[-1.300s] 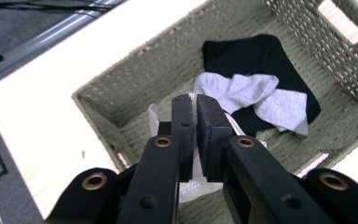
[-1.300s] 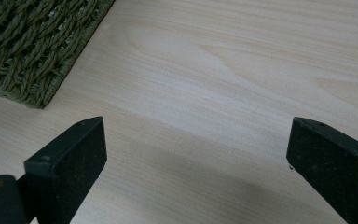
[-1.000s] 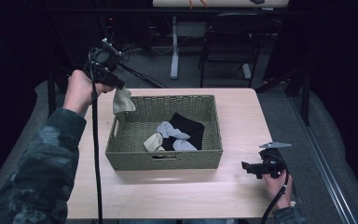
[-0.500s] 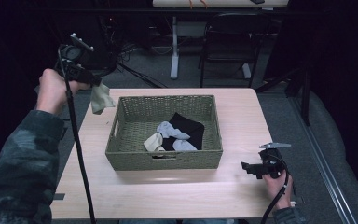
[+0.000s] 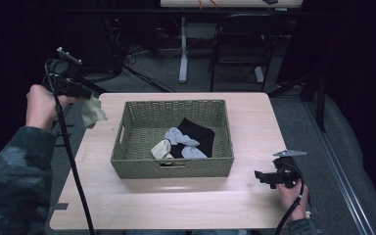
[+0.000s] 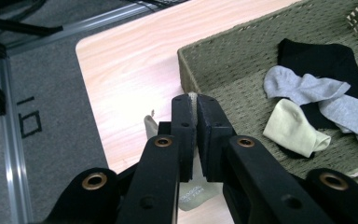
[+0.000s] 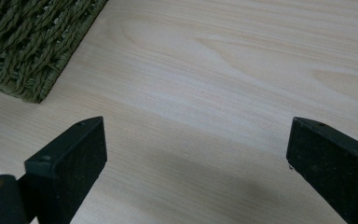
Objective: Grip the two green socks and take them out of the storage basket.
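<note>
My left gripper is up at the table's far left corner, shut on a pale cream sock that dangles from it. In the left gripper view the jaws pinch the sock, whose cloth hangs below them over the table edge. A green woven basket stands mid-table and holds a black sock, a grey sock and a pale yellow sock. My right gripper rests open by the table's near right edge, its jaws wide apart over bare wood.
The light wooden table has free room in front of and to the right of the basket. Grey carpet and a metal rail lie beyond the left edge. A chair and desk legs stand behind the table.
My left hand has carried the cream sock leftward and slightly down, from the basket's far left corner out to the table's left edge. The right gripper has stayed put.
</note>
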A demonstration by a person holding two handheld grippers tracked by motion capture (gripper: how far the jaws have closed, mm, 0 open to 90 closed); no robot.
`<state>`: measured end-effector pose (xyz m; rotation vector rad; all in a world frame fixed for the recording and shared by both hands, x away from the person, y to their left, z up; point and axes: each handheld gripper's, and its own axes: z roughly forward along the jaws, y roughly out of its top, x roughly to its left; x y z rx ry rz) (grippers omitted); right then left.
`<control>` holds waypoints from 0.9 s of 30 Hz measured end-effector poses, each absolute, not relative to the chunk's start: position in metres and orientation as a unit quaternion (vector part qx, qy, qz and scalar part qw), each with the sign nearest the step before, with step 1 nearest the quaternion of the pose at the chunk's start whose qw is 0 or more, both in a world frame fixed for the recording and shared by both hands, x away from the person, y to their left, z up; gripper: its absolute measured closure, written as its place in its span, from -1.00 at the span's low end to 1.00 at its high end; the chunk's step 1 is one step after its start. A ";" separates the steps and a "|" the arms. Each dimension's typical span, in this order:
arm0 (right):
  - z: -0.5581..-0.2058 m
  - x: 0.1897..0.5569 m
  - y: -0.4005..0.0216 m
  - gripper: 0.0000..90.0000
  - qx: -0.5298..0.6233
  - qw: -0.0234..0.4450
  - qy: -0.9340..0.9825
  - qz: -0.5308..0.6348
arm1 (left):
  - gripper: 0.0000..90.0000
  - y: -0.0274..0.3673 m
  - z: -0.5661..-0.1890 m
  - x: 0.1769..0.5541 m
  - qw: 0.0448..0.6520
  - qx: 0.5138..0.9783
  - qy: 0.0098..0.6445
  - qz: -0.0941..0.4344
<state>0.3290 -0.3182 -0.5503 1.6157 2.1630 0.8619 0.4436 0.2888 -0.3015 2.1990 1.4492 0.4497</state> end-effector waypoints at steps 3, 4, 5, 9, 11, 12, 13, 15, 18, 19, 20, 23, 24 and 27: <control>-0.550 0.329 -0.318 -0.90 0.563 0.153 0.754 0.301 | 0.92 0.292 -0.309 0.444 0.232 0.800 0.531 0.158; -0.550 0.329 -0.318 -0.90 0.563 0.154 0.755 0.301 | 0.92 0.293 -0.314 0.443 0.233 0.797 0.534 0.157; -0.550 0.329 -0.318 -0.90 0.563 0.155 0.754 0.300 | 0.92 0.297 -0.323 0.443 0.231 0.797 0.537 0.152; -0.550 0.329 -0.318 -0.90 0.564 0.154 0.754 0.300 | 0.92 0.304 -0.343 0.444 0.224 0.794 0.548 0.141; -0.550 0.329 -0.318 -0.90 0.563 0.156 0.755 0.299 | 0.92 0.307 -0.351 0.444 0.225 0.791 0.553 0.137; -0.550 0.328 -0.318 -0.90 0.562 0.156 0.754 0.301 | 0.92 0.308 -0.355 0.444 0.225 0.790 0.554 0.136; -0.550 0.328 -0.318 -0.90 0.562 0.156 0.754 0.301 | 0.92 0.308 -0.355 0.444 0.225 0.790 0.554 0.136; -0.551 0.328 -0.318 -0.90 0.564 0.155 0.753 0.301 | 0.92 0.311 -0.366 0.444 0.225 0.788 0.558 0.129; -0.550 0.329 -0.318 -0.90 0.564 0.152 0.755 0.299 | 0.92 0.313 -0.379 0.444 0.223 0.788 0.561 0.120; -0.550 0.329 -0.318 -0.90 0.563 0.153 0.755 0.299 | 0.92 0.314 -0.383 0.444 0.223 0.788 0.563 0.115; -0.550 0.329 -0.317 -0.90 0.563 0.153 0.755 0.299 | 0.92 0.315 -0.389 0.444 0.222 0.788 0.564 0.111; -0.551 0.330 -0.316 -0.90 0.560 0.152 0.758 0.296 | 0.91 0.316 -0.403 0.444 0.218 0.788 0.567 0.100; -0.551 0.330 -0.315 -0.90 0.561 0.152 0.758 0.297 | 0.91 0.317 -0.407 0.443 0.217 0.787 0.570 0.098; -0.551 0.331 -0.315 -0.90 0.562 0.153 0.756 0.300 | 0.91 0.318 -0.421 0.443 0.213 0.785 0.575 0.088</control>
